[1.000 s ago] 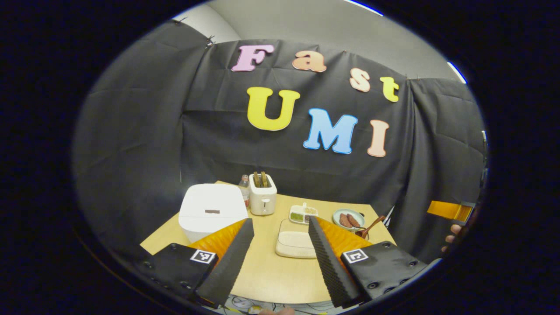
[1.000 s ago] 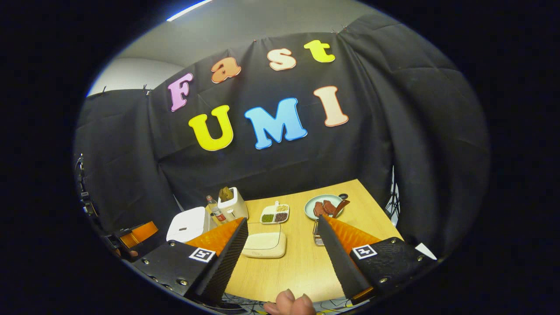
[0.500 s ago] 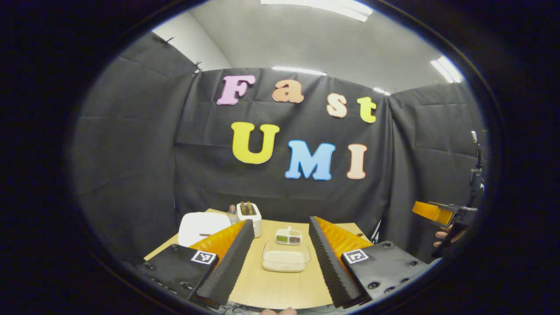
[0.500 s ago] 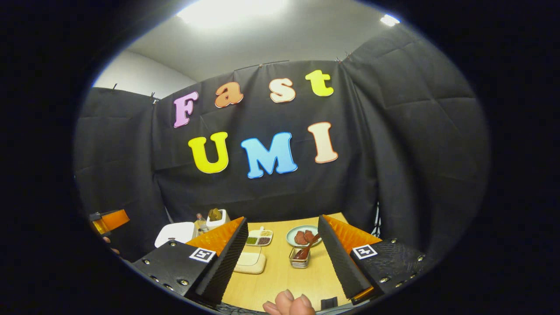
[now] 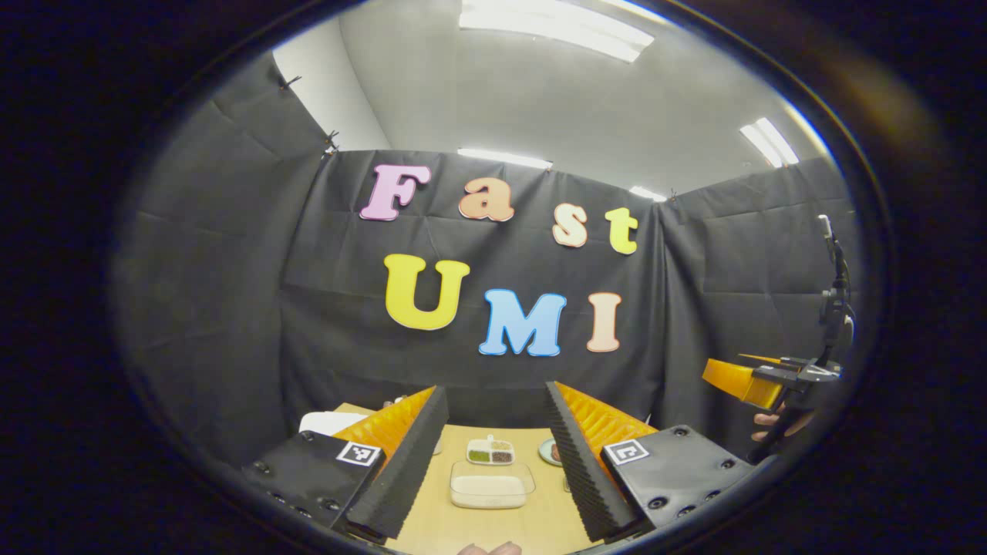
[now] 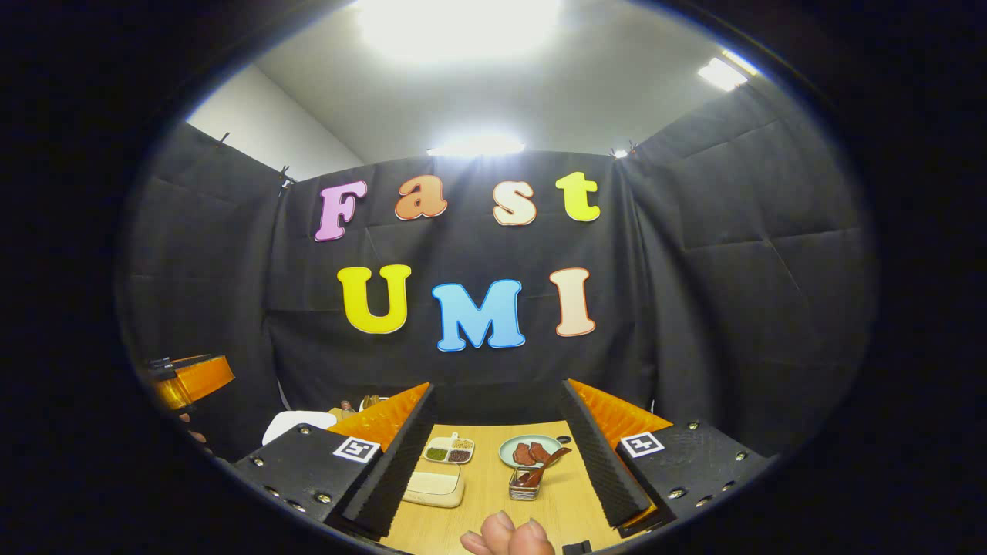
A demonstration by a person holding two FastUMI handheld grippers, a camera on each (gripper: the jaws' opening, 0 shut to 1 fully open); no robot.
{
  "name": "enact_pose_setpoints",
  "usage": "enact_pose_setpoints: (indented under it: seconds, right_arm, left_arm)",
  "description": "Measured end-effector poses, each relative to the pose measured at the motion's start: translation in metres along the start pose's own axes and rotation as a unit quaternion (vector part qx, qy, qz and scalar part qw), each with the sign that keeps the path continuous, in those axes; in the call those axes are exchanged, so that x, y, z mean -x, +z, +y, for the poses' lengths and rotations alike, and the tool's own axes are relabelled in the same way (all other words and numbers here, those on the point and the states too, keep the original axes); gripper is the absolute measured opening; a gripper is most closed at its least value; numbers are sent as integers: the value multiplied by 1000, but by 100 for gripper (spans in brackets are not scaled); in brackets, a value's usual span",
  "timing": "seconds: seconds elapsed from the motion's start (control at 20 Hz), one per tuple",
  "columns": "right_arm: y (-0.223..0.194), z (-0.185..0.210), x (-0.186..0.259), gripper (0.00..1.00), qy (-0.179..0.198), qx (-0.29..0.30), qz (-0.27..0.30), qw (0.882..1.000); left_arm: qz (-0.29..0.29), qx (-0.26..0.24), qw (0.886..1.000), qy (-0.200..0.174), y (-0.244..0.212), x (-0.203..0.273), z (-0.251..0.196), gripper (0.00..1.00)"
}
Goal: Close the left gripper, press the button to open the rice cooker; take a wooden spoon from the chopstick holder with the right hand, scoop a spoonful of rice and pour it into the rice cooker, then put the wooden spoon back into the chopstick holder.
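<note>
Both grippers held high over the table, jaws spread, nothing grasped.
Left gripper (image 5: 493, 455) and right gripper (image 6: 497, 455) empty; wooden spoon (image 6: 544, 466) leans in the chopstick holder (image 6: 523, 486); rice cooker (image 6: 297, 424) closed at table's (image 6: 486, 501) left.

White rice cooker (image 6: 291, 423), pale wooden table (image 6: 486, 493), green plate (image 6: 510, 452).
</note>
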State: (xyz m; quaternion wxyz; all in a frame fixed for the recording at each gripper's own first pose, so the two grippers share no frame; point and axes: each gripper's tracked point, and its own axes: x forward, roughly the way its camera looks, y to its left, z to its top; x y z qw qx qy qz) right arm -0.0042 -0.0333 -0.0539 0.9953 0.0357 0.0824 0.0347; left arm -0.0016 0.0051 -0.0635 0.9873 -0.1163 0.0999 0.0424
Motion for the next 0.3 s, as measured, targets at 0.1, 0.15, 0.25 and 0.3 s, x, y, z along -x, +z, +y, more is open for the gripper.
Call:
enact_pose_setpoints:
  seconds: [0.1,0.15,0.25,0.3]
  right_arm:
    - [-1,19,-4,98,14,4,4,1000]
    - [2,28,-6,98,18,9,1,1000]
    - [11,44,-10,98,26,25,-14,999]
    - [13,51,-12,98,30,33,-18,999]
  left_arm:
    - [-13,9,1000,7,8,4,12,91]
    - [-14,13,1000,10,9,6,18,90]
    - [-7,21,1000,18,-1,12,35,89]
    - [-4,27,999,24,-3,11,43,89]
